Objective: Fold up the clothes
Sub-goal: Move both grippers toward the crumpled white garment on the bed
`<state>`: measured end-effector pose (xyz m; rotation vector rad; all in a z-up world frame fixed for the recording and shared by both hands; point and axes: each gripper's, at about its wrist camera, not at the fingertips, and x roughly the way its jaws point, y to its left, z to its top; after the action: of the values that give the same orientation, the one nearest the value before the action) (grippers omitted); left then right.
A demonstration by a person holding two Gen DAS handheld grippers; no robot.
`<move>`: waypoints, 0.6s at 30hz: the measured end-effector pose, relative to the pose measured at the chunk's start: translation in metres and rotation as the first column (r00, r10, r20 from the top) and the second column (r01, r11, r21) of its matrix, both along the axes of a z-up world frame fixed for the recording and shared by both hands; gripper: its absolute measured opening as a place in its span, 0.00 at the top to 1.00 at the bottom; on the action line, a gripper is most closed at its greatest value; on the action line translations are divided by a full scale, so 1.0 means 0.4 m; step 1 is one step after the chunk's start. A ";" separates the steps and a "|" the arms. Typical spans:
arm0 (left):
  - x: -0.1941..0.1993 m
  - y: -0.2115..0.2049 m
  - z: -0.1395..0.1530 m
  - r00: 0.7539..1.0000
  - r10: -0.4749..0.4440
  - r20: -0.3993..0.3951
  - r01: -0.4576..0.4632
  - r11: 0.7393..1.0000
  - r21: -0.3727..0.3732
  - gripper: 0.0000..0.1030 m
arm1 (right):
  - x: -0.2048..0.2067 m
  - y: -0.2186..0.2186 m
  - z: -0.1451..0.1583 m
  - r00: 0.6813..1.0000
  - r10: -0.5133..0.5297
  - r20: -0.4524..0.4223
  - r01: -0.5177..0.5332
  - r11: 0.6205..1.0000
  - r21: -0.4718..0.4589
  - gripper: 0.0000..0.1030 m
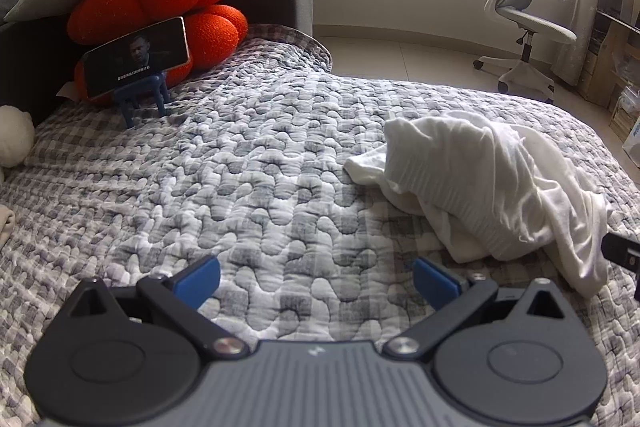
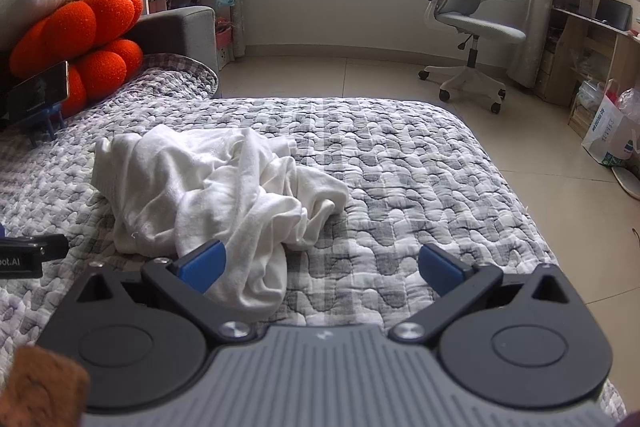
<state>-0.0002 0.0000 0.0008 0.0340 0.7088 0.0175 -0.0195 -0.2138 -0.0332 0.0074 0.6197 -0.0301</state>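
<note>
Crumpled white garment lies on the quilted bed, its near fold beside the right tool's left fingertip; left tool hovers apart, both spread wide, empty.

The white garment lies crumpled in 1 loose heap on the grey checked quilt, unfolded. Fabric is thin and heavily creased, bunched into ridges (a ribbed band shows along the upper left edge in the left wrist view). From the heap, 1 limp tail trails toward the near side of the bed. Garment type cannot be determined; no sleeve or collar can be made out.
</note>
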 end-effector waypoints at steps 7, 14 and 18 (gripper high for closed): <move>-0.007 -0.001 0.034 1.000 -0.004 -0.031 0.003 0.999 -0.047 0.00 | -0.009 0.039 0.023 0.999 0.037 -0.025 -0.038 0.999 -0.033 0.00; -0.009 -0.003 0.054 0.999 0.001 -0.042 -0.004 0.998 -0.069 0.00 | -0.007 0.047 0.032 0.999 0.018 -0.033 -0.020 0.999 -0.035 0.00; -0.012 -0.006 0.053 0.999 -0.009 -0.038 0.007 0.998 -0.055 0.00 | -0.021 0.033 0.047 1.000 0.019 -0.009 -0.019 0.999 -0.035 0.00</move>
<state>-0.0048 -0.0025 0.0219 -0.0153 0.7467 -0.0100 -0.0281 -0.2008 -0.0142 -0.0325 0.6274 -0.0228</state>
